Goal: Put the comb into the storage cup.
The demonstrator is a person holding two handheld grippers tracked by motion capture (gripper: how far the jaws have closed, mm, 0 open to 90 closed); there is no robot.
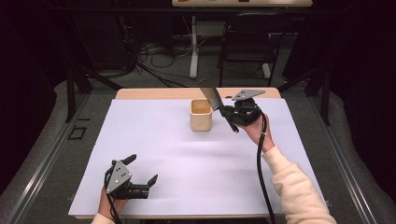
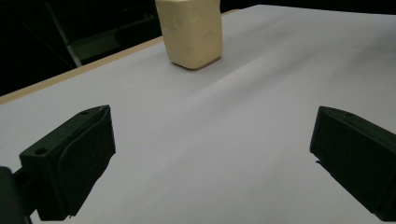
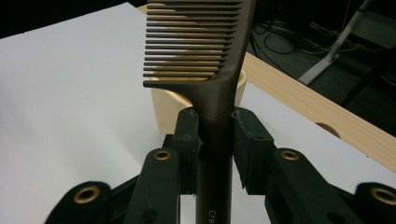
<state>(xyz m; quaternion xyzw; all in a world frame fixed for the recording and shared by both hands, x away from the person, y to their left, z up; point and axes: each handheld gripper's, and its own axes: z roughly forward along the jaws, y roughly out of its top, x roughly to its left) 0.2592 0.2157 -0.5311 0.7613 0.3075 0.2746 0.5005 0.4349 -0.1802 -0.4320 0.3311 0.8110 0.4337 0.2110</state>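
Pinching a dark comb [image 3: 219, 88] by its handle, the right gripper [image 1: 232, 113] is being held beside the cream cup [image 1: 201, 115], teeth raised over its rim, apparently for dropping in. The left gripper [image 1: 142, 172] is being rested spread and empty on the white sheet [image 1: 187, 158].

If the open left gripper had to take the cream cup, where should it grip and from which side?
Grip the cream cup across its two flat side walls, partway up, coming in level from the near side with the left gripper. It stands upright with squarish, rounded-corner walls. The comb in the right gripper hangs over its rim, probably blocking a top approach.
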